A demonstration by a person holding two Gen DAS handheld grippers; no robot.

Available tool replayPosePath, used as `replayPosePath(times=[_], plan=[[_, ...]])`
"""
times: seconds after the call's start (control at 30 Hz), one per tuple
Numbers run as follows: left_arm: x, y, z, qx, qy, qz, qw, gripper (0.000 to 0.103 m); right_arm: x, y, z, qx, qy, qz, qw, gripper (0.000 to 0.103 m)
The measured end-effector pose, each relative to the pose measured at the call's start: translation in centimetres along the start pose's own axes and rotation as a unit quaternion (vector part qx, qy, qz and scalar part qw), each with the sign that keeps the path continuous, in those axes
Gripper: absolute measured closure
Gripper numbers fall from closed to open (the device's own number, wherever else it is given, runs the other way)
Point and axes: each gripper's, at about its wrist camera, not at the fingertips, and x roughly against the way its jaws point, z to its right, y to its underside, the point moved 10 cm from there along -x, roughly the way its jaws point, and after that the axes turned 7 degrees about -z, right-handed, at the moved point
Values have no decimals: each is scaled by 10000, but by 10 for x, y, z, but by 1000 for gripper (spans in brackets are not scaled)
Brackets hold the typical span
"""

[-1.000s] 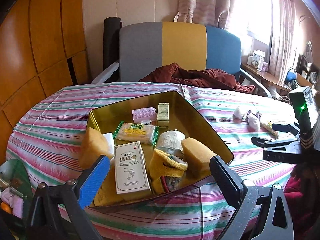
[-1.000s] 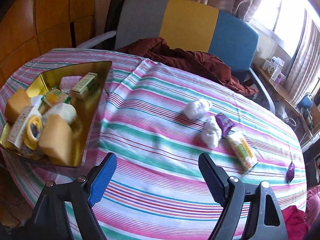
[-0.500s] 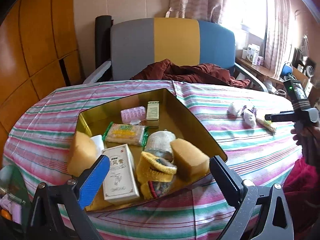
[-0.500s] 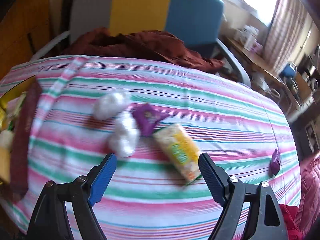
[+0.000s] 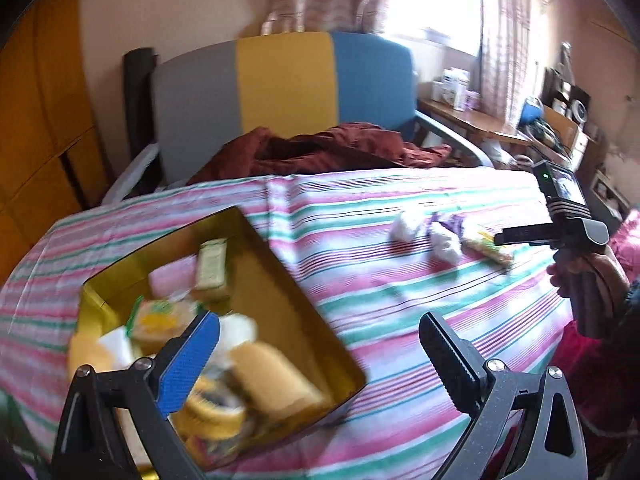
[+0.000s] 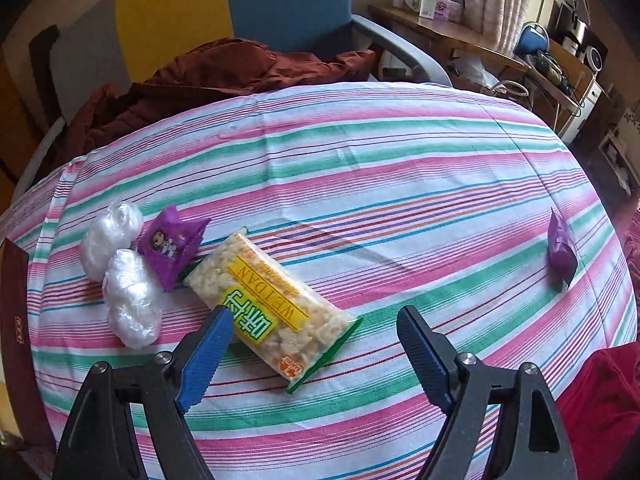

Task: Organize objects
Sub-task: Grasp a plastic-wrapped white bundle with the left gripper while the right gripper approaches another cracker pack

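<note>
A gold tin box (image 5: 280,304) holding sponges, small cartons and packets sits on the striped tablecloth (image 6: 400,184). My left gripper (image 5: 320,340) is open and empty, hovering over the box's right edge. My right gripper (image 6: 314,332) is open and empty just above a clear rice-cracker packet (image 6: 272,304). Two white plastic wads (image 6: 132,296) and a purple sachet (image 6: 172,244) lie left of the packet. Another purple sachet (image 6: 562,248) lies at the far right. The packet cluster (image 5: 444,236) and the right gripper (image 5: 516,234) also show in the left wrist view.
A grey, yellow and blue chair (image 5: 280,92) with a maroon garment (image 5: 320,148) stands behind the table. A wooden side desk (image 6: 480,44) with boxes and gadgets is at the back right. The box's dark red lid edge (image 6: 16,320) shows at the left.
My right gripper has swung right from the box and closed in on the rice-cracker packet. My left gripper has turned right, so the box slid to the lower left of its view.
</note>
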Motion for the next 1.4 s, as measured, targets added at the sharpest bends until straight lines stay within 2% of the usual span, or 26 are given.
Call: replayPosePath(times=[0.1,0.23,0.33,0.57,0.67,0.83,1.03,1.1,1.13,1.3,1.4], plan=[[-15,-12,19,-159,70,-105,9998,2,-3,-1,0,8,49,-29,10000,18],[-36,-27,47,-185,409,-302,9985,3,0,-2,0,39,87,18,10000,18],[-55,-37,68,-195,631,-475,9967,13,4,-7,1,-16,56,112,9999,18],[-102,-57,113,-374,888,-741,9926,21,8,-13,21,-496,-190,157,9985,18],[-130,-61,128,-333,985,-1002,9895,26,7,-12,28,-754,-334,97,9965,18],[-166,-66,145,-237,1058,-1235,9864,33,3,-11,30,-866,-415,10,9954,18],[-202,-71,161,-294,976,-1421,9846,36,1,-13,28,-858,-474,-23,9952,18],[-213,-69,164,-313,932,-1500,9838,53,1,-13,27,-824,-465,-22,9955,18],[-219,-66,163,-249,952,-1584,9825,66,1,-14,27,-799,-451,-9,9958,18],[-214,-61,159,-273,1093,-1321,9848,66,4,-16,21,-632,-469,90,9969,18],[-204,-52,155,-154,1127,-1367,9841,66,4,-17,11,-405,-525,109,9977,18]])
